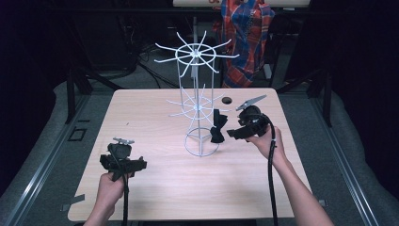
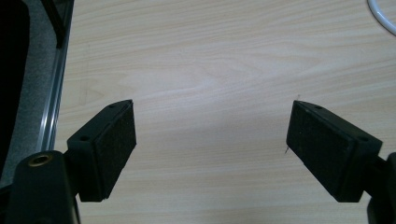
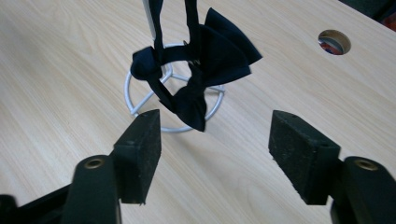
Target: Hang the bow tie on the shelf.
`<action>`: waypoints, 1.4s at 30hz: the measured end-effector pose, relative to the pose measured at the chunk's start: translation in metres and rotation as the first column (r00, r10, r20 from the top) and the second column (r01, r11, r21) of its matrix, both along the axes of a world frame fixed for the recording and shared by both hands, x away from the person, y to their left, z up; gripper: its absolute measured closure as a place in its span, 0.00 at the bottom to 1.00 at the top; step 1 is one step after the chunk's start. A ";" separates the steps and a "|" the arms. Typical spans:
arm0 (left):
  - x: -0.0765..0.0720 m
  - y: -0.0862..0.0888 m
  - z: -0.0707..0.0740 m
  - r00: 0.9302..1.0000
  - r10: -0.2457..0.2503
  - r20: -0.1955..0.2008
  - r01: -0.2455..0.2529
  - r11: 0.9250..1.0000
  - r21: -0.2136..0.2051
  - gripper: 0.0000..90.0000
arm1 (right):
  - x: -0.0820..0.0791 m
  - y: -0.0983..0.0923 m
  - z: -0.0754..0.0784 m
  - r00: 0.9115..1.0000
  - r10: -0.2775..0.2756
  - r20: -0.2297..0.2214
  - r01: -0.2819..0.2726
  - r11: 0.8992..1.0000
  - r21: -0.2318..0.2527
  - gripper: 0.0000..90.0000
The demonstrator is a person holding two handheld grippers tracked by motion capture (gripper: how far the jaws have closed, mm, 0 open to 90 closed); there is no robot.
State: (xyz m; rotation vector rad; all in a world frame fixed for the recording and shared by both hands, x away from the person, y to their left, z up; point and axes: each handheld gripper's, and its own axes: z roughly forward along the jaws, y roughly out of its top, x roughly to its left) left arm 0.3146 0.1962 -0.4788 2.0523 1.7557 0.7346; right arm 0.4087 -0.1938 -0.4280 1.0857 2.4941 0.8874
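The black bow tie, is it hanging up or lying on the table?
Hanging up. The black fabric bow tie dangles by its strap from a lower arm of the white wire rack, clear of the wooden table.

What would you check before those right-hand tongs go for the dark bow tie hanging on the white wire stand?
1. Right tongs open: ok, jaws stand wide apart.
2. Right tongs holding nothing: ok.
3. Bow tie hanging from the wire stand, apart from the jaws: ok.
4. Tongs aimed at the tie: ok, it sits ahead, slightly left of centre.
5. Left tongs out of the way: ok, open over bare table.
6. How the strap hooks onto the stand: cannot tell.
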 end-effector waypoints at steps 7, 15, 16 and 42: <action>0.000 0.000 0.000 1.000 -0.001 0.000 0.001 1.000 0.000 0.18 | -0.015 -0.013 0.007 1.000 -0.004 0.015 0.004 1.000 -0.001 0.27; 0.000 -0.001 0.000 1.000 -0.001 -0.001 0.001 1.000 0.001 0.18 | -0.034 -0.027 0.007 1.000 -0.011 0.028 0.011 1.000 -0.005 0.18; 0.000 -0.001 0.000 1.000 -0.001 -0.001 0.001 1.000 0.000 0.18 | -0.036 -0.029 0.007 1.000 -0.010 0.025 0.010 1.000 -0.006 0.17; 0.000 -0.001 0.000 1.000 0.000 -0.001 0.000 1.000 -0.003 0.18 | -0.078 -0.067 -0.049 0.999 -0.024 -0.043 0.019 0.994 -0.111 0.02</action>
